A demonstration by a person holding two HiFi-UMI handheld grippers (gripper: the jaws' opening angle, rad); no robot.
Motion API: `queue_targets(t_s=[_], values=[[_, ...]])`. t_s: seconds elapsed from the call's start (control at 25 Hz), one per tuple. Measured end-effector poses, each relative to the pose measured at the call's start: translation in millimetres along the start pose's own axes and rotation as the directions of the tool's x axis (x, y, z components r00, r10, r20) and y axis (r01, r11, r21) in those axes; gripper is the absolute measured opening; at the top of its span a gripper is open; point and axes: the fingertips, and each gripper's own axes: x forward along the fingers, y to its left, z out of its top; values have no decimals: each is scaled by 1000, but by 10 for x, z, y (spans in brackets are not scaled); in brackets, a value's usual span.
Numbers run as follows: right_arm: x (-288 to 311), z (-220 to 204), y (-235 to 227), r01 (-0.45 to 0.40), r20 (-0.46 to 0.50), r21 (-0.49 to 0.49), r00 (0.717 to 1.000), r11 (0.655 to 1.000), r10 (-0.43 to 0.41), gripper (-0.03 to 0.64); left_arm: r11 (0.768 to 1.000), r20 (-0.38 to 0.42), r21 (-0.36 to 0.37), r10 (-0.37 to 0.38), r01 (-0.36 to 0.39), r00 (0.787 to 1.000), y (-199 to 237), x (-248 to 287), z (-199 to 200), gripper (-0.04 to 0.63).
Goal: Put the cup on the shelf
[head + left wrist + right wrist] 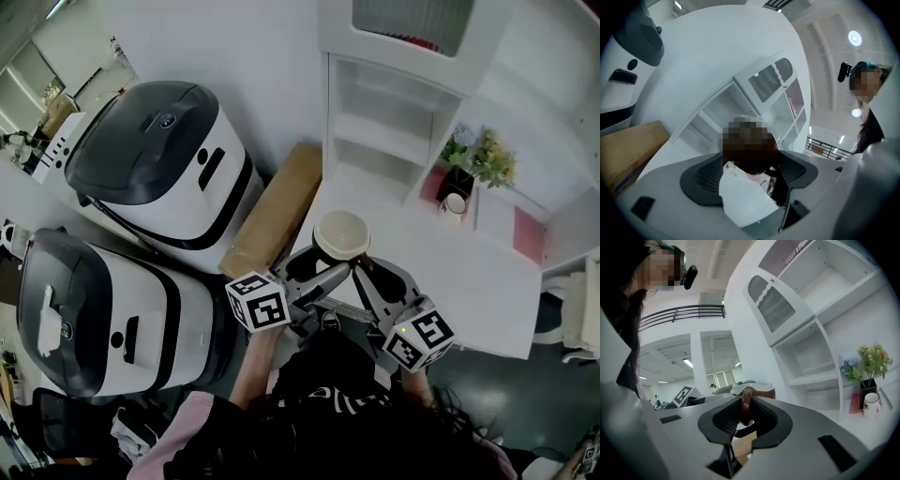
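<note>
Since the cup (pixel 340 234) is up in the air between my two grippers and not on any board, the job is only part done. Picking up is finished and setting down is left. My left gripper (pixel 749 165) has its jaws squeezed on the cup's brown body, one pad on each side. My right gripper (pixel 746 412) has its jaws pinched on the cup's handle.

The shelf (pixel 380 141) stands ahead of both pairs of jaws, well apart from the tips, and its open boxes look bare. Past the right jaws and off to their right side, a pot of flowers (pixel 868 369) and a small white mug (pixel 871 403) sit close together, so I judge that side is tight. To the left of the left jaws lies a brown box (pixel 628 150). I think the shelf's front edges and thin side walls are what the cup could bump.
</note>
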Motion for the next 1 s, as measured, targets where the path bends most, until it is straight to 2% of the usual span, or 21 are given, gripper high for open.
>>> queue_targets(t_s=[0.32,0.48,1.0], values=[[315,316,-543,75,61,49,995,996,-78,83,999,-67,26,-35,37,997,248,572,387,368],[457,515,-820,100,105,66,989,993,-107,83,998,-70,38,-48,51,996,335,869,600,368],[955,950,-1643,193,188,79,961,978,-204,83,996,-90,-9,-87,87,992,761,1694,1121,368]])
